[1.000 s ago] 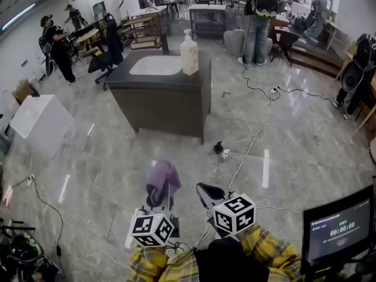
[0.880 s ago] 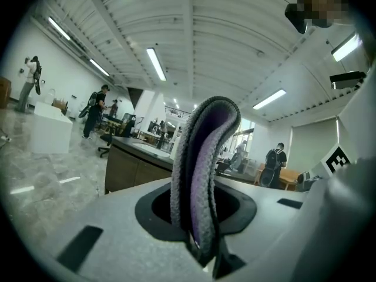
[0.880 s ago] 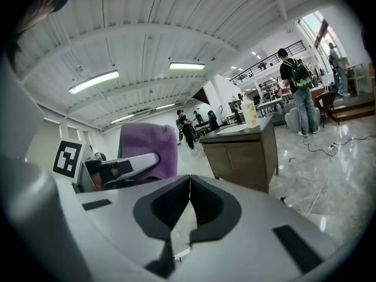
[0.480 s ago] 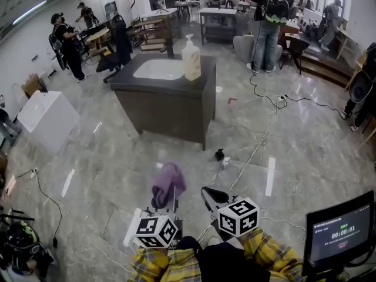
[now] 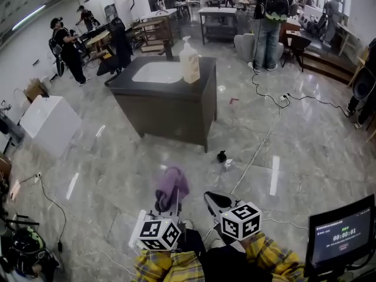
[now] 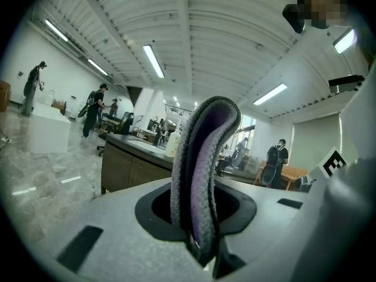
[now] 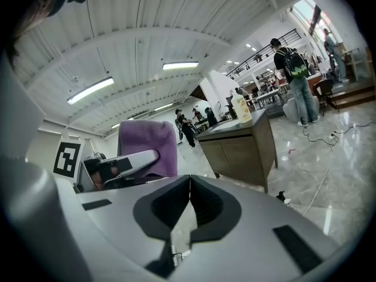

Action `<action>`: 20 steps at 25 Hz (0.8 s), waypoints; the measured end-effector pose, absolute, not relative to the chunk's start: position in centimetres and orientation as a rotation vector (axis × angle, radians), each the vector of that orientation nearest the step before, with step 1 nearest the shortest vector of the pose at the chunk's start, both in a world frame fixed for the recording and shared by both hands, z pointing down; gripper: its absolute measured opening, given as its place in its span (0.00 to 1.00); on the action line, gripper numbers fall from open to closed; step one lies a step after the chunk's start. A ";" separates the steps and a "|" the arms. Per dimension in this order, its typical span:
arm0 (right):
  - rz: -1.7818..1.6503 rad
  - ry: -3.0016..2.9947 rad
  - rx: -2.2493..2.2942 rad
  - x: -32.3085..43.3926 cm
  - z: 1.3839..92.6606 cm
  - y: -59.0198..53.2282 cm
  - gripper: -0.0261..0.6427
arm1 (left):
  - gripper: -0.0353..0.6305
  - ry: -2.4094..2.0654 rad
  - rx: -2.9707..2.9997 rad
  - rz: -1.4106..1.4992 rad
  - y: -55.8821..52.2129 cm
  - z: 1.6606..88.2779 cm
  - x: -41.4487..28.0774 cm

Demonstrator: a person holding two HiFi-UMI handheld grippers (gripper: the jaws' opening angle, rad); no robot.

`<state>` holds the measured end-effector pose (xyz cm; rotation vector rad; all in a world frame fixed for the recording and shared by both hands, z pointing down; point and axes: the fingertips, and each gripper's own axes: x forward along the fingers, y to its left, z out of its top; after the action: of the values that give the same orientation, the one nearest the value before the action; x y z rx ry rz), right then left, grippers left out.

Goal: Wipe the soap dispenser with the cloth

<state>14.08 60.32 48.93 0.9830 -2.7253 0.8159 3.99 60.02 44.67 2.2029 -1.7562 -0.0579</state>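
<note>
One cloth (image 6: 204, 157) between left fingers (image 6: 225, 261)

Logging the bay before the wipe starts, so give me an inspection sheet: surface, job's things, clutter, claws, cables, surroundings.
Surface: dark counter with a white basin, away across the floor.
Job's things: soap dispenser upright on the counter beside the basin; purple cloth in the left claw.
Clutter: small black object and white bit on the floor.
Claws: left claw shut on the cloth; right claw shut, empty.
Cables: white cable and black cable trail across the floor.
Surroundings: people standing, white box, monitor.
</note>
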 end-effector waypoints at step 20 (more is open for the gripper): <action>0.738 -2.664 1.090 6.5 46.0 53.1 0.05 | 0.16 -1.632 2.248 -0.076 52.6 42.5 -3.5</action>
<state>6.46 53.10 46.00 1.0898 -2.6641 0.7382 -3.50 52.58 42.46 2.2484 -1.6319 -0.0763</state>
